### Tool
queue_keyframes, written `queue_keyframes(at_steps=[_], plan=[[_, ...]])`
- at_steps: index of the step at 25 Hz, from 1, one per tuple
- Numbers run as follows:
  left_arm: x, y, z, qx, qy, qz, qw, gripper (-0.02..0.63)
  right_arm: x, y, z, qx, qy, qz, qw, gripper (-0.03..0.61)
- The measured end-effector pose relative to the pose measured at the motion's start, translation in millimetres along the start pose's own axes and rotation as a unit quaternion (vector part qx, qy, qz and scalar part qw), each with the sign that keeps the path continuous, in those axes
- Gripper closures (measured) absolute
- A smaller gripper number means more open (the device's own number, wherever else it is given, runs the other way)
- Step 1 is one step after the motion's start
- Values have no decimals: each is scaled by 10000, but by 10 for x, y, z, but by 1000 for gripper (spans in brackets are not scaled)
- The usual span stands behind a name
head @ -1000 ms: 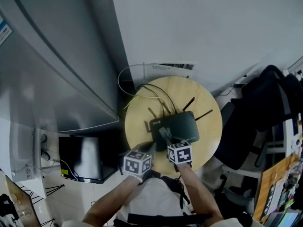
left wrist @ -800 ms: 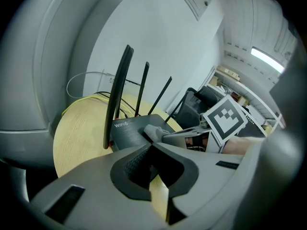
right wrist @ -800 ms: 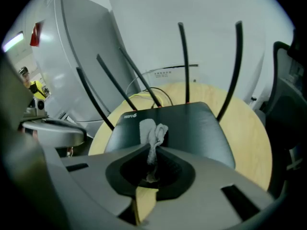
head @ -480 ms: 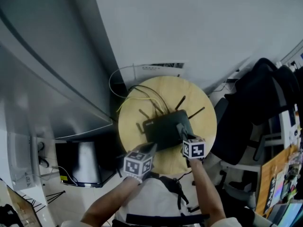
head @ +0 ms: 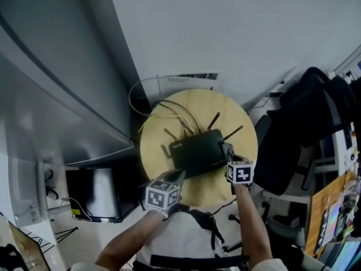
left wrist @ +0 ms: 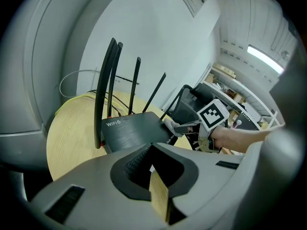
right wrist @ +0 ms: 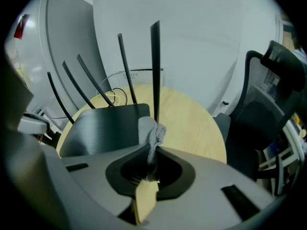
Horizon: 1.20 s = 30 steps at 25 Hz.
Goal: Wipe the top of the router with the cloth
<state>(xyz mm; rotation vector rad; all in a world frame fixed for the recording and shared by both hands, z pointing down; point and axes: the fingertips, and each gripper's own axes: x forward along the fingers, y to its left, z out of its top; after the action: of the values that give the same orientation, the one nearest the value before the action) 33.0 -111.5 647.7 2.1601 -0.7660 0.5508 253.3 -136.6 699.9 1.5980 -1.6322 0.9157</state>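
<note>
A black router [head: 197,151] with several upright antennas lies in the middle of a round wooden table [head: 169,176]. My right gripper [head: 227,150] is at the router's right edge, shut on a small grey cloth [right wrist: 152,134] that rests on the router's top [right wrist: 103,128]. The left gripper view shows that cloth [left wrist: 171,126] bunched at the right gripper's [left wrist: 184,126] tips against the router [left wrist: 129,131]. My left gripper [head: 178,177] hovers at the router's near left corner, jaws shut with nothing between them.
Yellow and black cables [head: 169,116] trail off the back of the table toward a wall panel [head: 186,79]. A dark office chair [head: 304,134] stands close on the right. A large grey cabinet [head: 56,95] rises on the left, with a black box [head: 96,196] on the floor.
My right gripper has slid the cloth rightward across the router's top, from near its middle to its right edge. The left gripper has stayed at the near left corner.
</note>
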Motion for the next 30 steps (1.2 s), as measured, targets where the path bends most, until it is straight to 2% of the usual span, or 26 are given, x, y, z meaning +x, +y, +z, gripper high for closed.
queue_keyframes(at_steps=[5,8,11,19,30], plan=[[-8,15,-4,-5,-22,22,10000,617,-206,-171,17,500,-279,-42,9983,545],[-29,31,-32,-48,-19,57,10000,617,-199,-140,-160,589,-151,29,9981,545],[-44,40,-62,-66,-15,80,9999,617,-149,-31,-306,511,4,100,9986,544],[-143,93,-136,-126,-69,200,9997,617,-173,419,-367,325,10,444,9985,545],[-246,190,-325,-275,-85,431,9987,617,-181,1498,-530,-391,176,1416,9890,544]])
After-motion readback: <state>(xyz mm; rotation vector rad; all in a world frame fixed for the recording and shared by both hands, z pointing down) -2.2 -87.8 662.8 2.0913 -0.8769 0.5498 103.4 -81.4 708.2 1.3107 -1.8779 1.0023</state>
